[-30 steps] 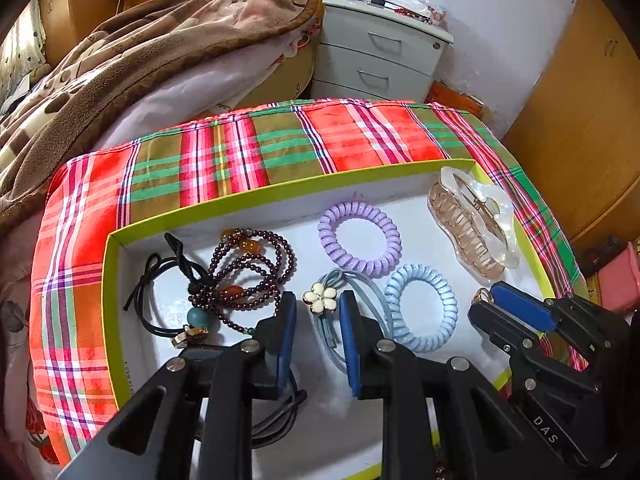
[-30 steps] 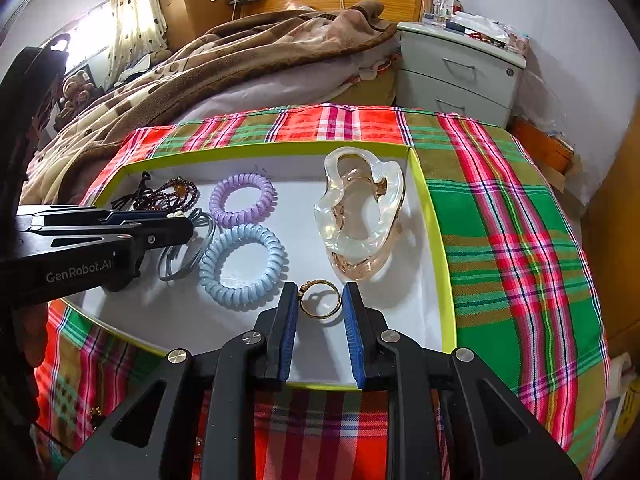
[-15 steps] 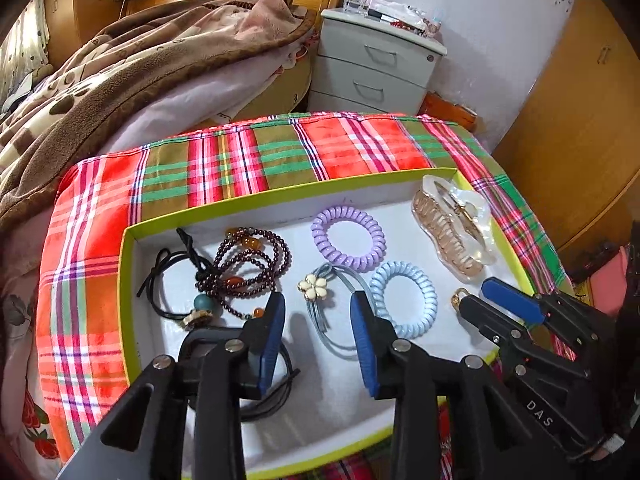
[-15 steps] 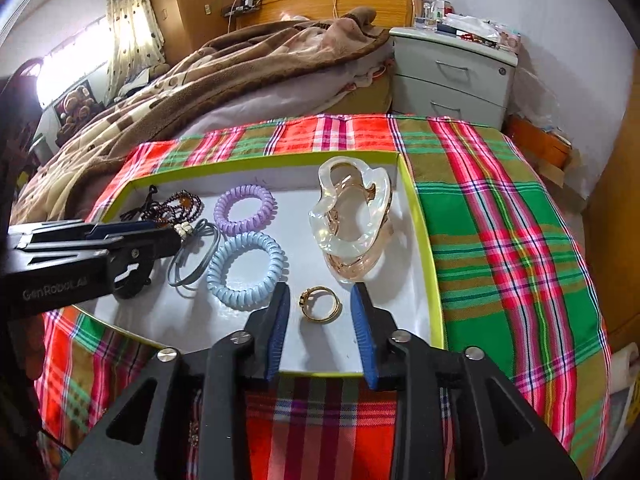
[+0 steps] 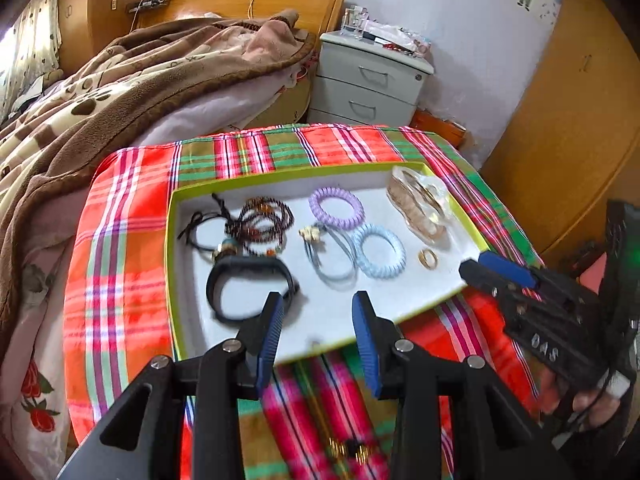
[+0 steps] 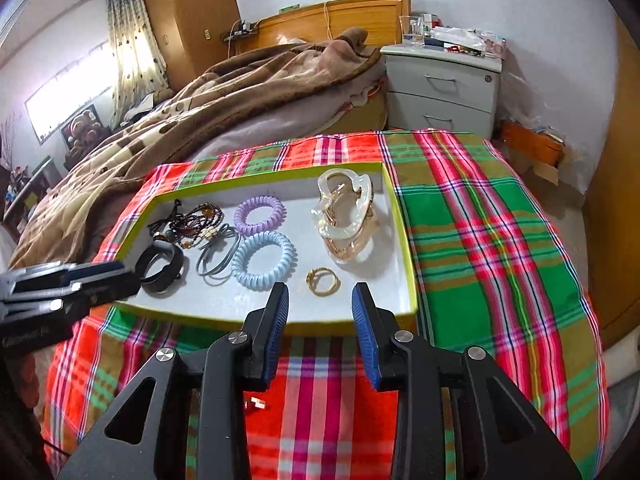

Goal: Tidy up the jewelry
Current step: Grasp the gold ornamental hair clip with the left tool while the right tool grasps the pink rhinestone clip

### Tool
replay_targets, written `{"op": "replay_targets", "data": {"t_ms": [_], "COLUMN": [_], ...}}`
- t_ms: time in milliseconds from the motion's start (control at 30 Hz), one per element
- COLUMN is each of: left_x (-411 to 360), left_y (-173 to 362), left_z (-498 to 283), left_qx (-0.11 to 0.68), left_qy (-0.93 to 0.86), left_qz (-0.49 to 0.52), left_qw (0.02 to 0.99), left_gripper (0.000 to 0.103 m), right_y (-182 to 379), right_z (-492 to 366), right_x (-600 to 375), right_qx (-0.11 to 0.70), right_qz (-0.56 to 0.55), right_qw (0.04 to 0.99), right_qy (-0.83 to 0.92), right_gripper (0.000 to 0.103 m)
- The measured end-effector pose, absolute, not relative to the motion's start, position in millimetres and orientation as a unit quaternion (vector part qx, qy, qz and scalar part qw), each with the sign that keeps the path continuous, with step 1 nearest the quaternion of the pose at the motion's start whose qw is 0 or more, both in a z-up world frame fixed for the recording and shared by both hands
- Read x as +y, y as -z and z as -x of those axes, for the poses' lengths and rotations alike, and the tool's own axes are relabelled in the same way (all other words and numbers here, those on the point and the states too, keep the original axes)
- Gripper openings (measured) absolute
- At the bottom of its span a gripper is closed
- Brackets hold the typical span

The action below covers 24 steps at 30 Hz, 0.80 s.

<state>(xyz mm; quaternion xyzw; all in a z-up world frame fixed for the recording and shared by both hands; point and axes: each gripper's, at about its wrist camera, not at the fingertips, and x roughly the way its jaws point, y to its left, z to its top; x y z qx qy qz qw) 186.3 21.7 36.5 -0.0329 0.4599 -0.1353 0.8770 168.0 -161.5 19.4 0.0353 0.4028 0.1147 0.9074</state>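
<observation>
A white tray with a lime rim [image 5: 280, 171] [image 6: 408, 272] sits on the plaid cloth. In it lie a black band [image 5: 244, 284] [image 6: 160, 266], a dark bead bracelet [image 5: 262, 226] [image 6: 196, 220], a grey flower hair tie [image 5: 330, 256] [image 6: 218, 254], a purple coil tie [image 5: 337, 207] [image 6: 260, 215], a blue coil tie [image 5: 378, 250] [image 6: 264, 260], a clear hair claw [image 5: 420, 204] [image 6: 346, 216] and a gold ring [image 5: 428, 258] [image 6: 322, 280]. My left gripper [image 5: 318, 322] is open and empty over the tray's near edge. My right gripper [image 6: 320, 314] is open and empty just short of the ring.
A small pink-gold piece [image 6: 256, 402] lies on the plaid cloth [image 6: 480, 240] below the right gripper; gold and dark bits [image 5: 348, 448] lie on the cloth under the left gripper. A bed with a brown blanket [image 5: 120, 92] and a grey nightstand [image 5: 368, 84] stand behind.
Both grippers have pulled back from the tray and opened wider. The black band now lies free in the tray, and the gold ring stays where the right gripper left it.
</observation>
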Motion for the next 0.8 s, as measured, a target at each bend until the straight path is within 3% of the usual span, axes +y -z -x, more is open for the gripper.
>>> {"op": "replay_targets", "data": {"t_ms": [800], "left_x": [5.0], "left_y": [4.4], "left_z": [-111.6], "left_qx": [0.486], "left_qy": [0.131], "left_qz": [0.018], "left_qw": [0.864], "left_gripper": [0.044], "right_y": [-16.4], "right_z": [-111.3], "right_x": [-172.4], "right_qx": [0.391], "right_qz": [-0.046], "right_qw": [0.912], "right_qy": [-0.112], "right_gripper": [0.035]}}
